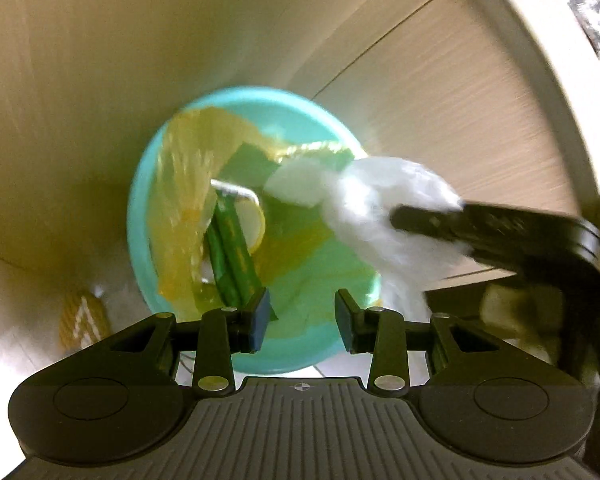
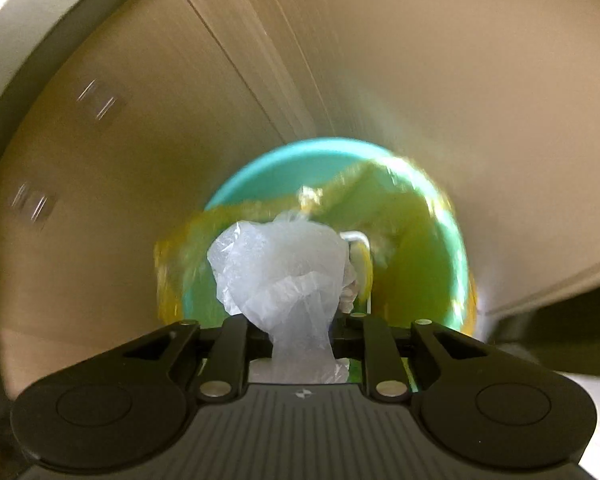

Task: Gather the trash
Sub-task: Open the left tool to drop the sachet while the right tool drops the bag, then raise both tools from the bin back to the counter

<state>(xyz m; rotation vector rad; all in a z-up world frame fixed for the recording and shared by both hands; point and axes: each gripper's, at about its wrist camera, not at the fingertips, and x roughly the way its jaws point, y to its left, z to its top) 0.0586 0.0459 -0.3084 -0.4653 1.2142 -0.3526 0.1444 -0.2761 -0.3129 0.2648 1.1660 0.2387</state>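
Round teal plastic bin (image 1: pixel 292 116), smooth rim, lined with crinkly yellow translucent bag (image 1: pixel 184 184). Inside: glossy green wrapper (image 1: pixel 232 248), bent white handle-like bit, too blurry to name. Right gripper (image 2: pixel 300 338) pinching crumpled white filmy plastic bag (image 2: pixel 284 264) right over bin mouth. Left gripper (image 1: pixel 302 316) half open, nothing between pads, hovering above near rim. Pale woodgrain cabinet panels (image 1: pixel 440 100) behind.

Bin (image 1: pixel 236 100): smooth teal plastic. Liner (image 1: pixel 184 184): thin glossy yellow film. Bag (image 2: pixel 284 272): crinkled translucent white plastic. Cabinet (image 1: pixel 440 92): matt wood-grain. Fingers (image 1: pixel 260 312): matt black plastic.
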